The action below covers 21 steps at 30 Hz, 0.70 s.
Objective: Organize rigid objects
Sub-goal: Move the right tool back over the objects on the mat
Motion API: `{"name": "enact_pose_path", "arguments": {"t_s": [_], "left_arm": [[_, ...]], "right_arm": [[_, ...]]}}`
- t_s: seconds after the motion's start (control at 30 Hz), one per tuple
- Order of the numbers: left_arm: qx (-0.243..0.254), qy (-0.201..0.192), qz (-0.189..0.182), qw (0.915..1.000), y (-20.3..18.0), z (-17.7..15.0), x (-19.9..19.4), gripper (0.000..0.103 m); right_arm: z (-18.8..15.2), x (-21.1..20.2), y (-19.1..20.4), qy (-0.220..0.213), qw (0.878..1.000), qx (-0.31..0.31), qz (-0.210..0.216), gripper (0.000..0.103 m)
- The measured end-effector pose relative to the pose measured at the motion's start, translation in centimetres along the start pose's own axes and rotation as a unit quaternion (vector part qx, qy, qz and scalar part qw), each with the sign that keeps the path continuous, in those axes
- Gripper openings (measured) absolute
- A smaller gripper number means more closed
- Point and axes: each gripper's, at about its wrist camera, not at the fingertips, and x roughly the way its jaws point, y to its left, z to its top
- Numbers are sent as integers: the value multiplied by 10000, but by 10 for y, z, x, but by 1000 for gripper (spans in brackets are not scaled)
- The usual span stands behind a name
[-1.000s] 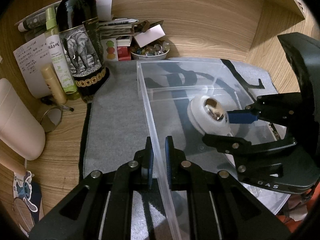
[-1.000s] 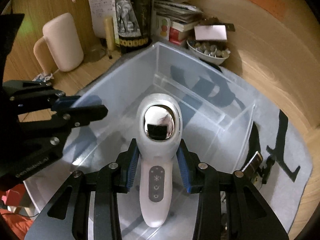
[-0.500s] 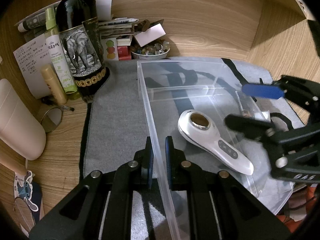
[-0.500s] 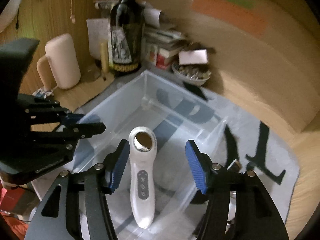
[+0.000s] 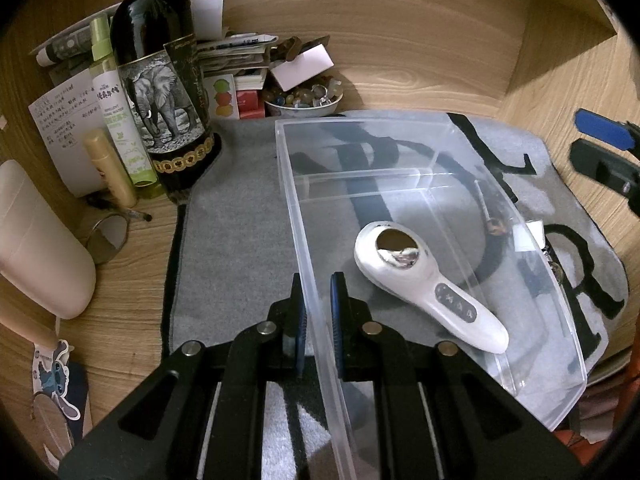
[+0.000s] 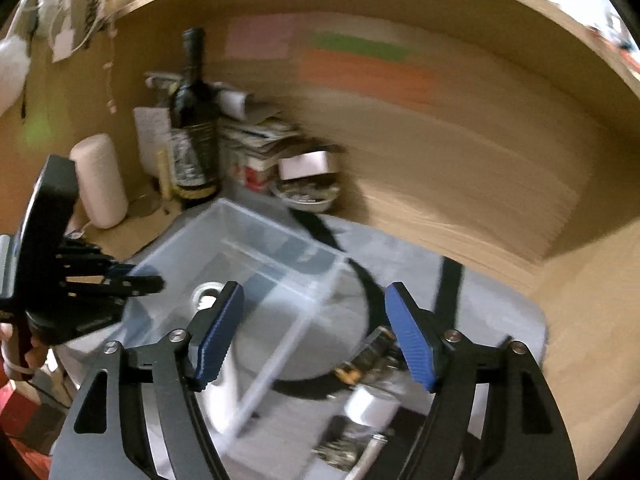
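A clear plastic bin (image 5: 460,160) stands on a grey mat. A white handheld device (image 5: 424,284) with a metal head lies flat on the bin's floor; in the blurred right wrist view only its head (image 6: 206,296) shows. My left gripper (image 5: 318,312) is shut on the bin's left wall (image 5: 296,216). My right gripper (image 6: 314,332) is open and empty, raised above the bin's right side; one blue pad of it (image 5: 602,132) shows at the right edge of the left wrist view. Small metal items (image 6: 372,400) lie on the mat right of the bin.
A dark wine bottle (image 5: 160,76), a green spray bottle (image 5: 120,116), a tan tube (image 5: 110,174), stacked papers and a bowl of small stones (image 5: 304,100) crowd the back left. A beige cylinder (image 5: 36,244) lies at left. Wooden walls close the back and right.
My right gripper let go of the white device, opened wide and pulled up and away to the right. The device now lies in the bin. My left gripper has not moved.
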Motion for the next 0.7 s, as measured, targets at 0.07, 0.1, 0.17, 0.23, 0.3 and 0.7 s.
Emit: {"name": "enact_pose_path", "arguments": {"t_s": [0.07,0.1,0.17,0.23,0.3,0.7], "left_arm": [[-1,11,20,10000,-1,1,0,11],[-2,16,30,10000,-1,1,0,11],[-6,22,50,10000,-2,1,0,11],[-5,25,63,10000,-3,1,1,11],[-5,28,82,10000,-3,1,1,11],[12,72,157,9999,-3,2,1,11]], "right_arm": [[-6,-5,-17,-4,9998,175,-132,71],[-8,-7,-21,3,9996,223,-182,71],[-16,-10,-35,30,9987,348,-384,71],[-24,-11,-46,104,9975,447,-532,73],[-35,-8,-59,233,9961,612,-600,73],[-85,37,-72,1032,9890,1018,-291,73]]}}
